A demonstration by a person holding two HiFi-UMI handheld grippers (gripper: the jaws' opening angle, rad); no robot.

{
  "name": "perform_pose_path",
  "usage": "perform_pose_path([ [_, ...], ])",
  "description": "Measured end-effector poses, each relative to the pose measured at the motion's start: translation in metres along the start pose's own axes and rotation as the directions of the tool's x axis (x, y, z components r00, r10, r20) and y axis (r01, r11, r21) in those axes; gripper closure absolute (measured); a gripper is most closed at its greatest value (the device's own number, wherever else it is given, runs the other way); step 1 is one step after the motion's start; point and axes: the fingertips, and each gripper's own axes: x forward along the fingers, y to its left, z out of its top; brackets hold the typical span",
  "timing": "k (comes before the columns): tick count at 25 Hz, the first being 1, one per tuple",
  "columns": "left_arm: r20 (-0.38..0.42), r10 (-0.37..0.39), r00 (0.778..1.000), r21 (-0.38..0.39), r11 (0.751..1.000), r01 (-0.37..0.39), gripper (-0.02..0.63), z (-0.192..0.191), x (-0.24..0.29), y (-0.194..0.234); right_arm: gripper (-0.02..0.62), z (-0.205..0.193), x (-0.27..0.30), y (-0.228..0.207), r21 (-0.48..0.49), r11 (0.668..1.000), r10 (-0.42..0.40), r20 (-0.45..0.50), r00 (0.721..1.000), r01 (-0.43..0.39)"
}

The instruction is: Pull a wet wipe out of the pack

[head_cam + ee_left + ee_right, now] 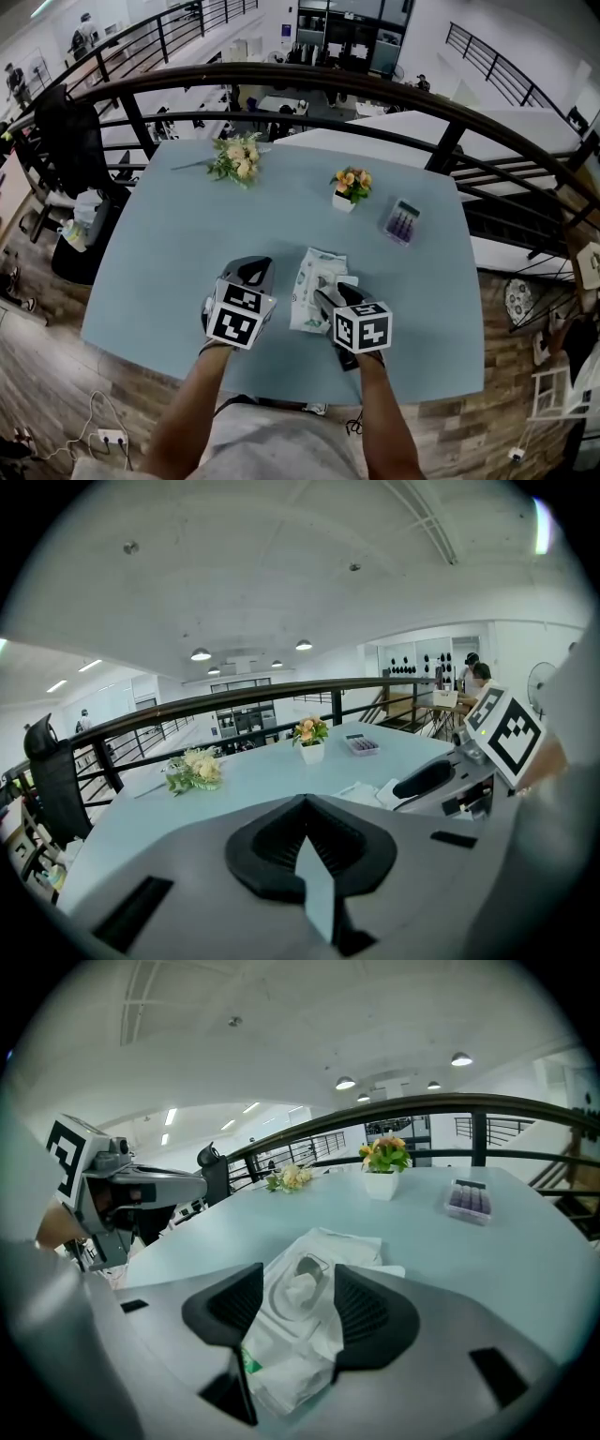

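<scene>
A white wet wipe pack [313, 279] lies flat on the pale blue table [178, 234], near its front edge. My right gripper [329, 299] is open over the pack's near end. In the right gripper view the pack [349, 1243] lies between the two black pads, and a crumpled tuft of wipe [300, 1288] pokes from its oval opening. My left gripper [251, 271] hovers just left of the pack, its pads [281, 832] meeting with nothing between them. The left gripper view catches a corner of the pack [361, 790] and the right gripper's jaw beside it.
At the back of the table lie a loose flower bunch [237, 157], a small white pot of orange flowers [350, 188] and a clear box of purple items [401, 221]. A dark railing [309, 80] runs behind the table, with a drop beyond.
</scene>
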Motion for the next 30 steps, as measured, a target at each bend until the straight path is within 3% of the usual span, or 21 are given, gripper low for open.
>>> perform_pose_path([
  [19, -0.027, -0.012, 1.0, 0.025, 1.0, 0.012, 0.611, -0.01, 0.002, -0.001, 0.429, -0.015, 0.008, 0.004, 0.056, 0.998, 0.031, -0.035, 0.999, -0.029],
  [30, -0.049, -0.006, 0.999, 0.001, 1.0, 0.006, 0.611, -0.019, 0.0, -0.006, 0.555, -0.017, 0.007, 0.002, 0.071, 0.997, 0.032, -0.033, 0.999, -0.029],
])
